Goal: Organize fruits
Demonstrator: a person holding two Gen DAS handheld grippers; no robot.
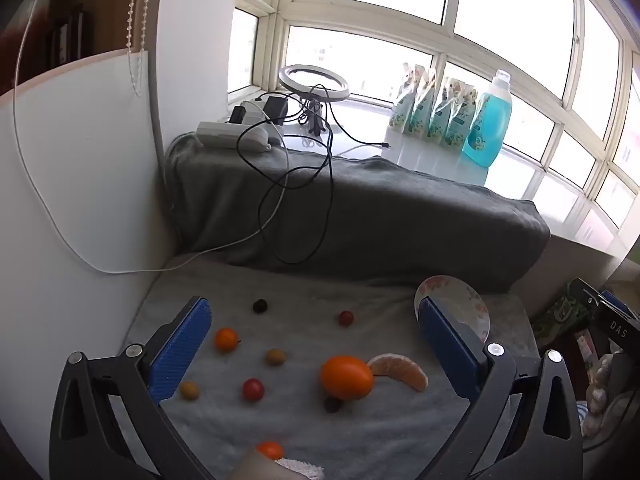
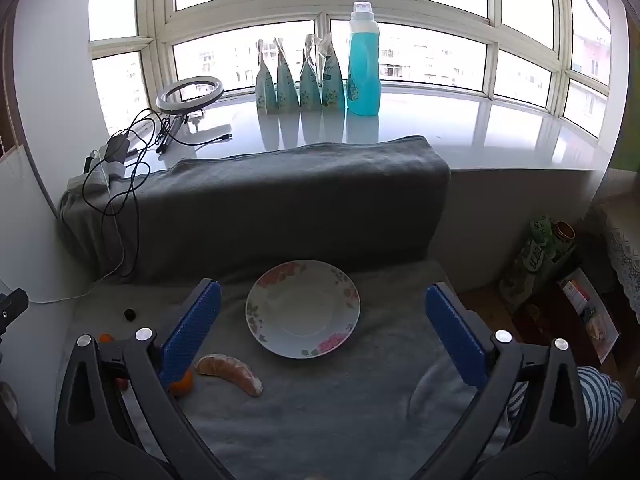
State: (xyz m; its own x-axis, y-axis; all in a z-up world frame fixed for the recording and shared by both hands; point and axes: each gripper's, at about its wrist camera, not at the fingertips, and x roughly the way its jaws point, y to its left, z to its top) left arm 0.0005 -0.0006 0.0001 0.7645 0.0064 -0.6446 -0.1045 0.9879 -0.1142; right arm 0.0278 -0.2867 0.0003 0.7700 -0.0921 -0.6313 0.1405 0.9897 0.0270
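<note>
Several small fruits lie scattered on a grey cloth (image 1: 304, 432). Among them are a large orange fruit (image 1: 346, 377), a peeled mandarin segment (image 1: 400, 370), a small orange one (image 1: 226, 339), red cherry tomatoes (image 1: 253, 389) and a dark berry (image 1: 260, 306). My left gripper (image 1: 316, 344) hovers open above them, holding nothing. In the right wrist view an empty flowered plate (image 2: 303, 308) rests on the cloth, with the mandarin segment (image 2: 230, 372) to its left. My right gripper (image 2: 322, 332) is open around the plate's width, above it, touching nothing.
A folded grey blanket (image 2: 256, 208) forms a raised wall behind the cloth. Cables (image 1: 292, 184), a power strip and a ring light (image 1: 316, 82) sit on the sill at back left. Detergent pouches and a blue bottle (image 2: 363, 60) stand by the window. Clutter (image 2: 560, 280) fills the floor to the right.
</note>
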